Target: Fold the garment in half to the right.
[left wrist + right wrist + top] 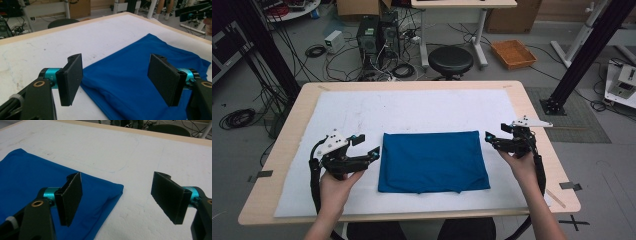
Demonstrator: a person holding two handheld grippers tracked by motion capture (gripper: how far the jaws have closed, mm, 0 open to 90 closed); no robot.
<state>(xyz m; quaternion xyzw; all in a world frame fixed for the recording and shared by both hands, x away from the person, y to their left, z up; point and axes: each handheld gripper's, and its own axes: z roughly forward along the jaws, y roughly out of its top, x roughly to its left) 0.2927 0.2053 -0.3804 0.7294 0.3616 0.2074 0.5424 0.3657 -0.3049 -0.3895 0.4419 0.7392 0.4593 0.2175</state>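
I see the folded blue cloth (433, 161) flat on the surface (412, 107). Left hand-held gripper (366, 148) released beside its left edge. Right hand-held gripper (488, 138) released at its far right corner.

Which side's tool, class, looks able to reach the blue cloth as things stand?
Probably both. The left tool and right tool are open, each beside an edge of the cloth, with bare mat between and nothing blocking.
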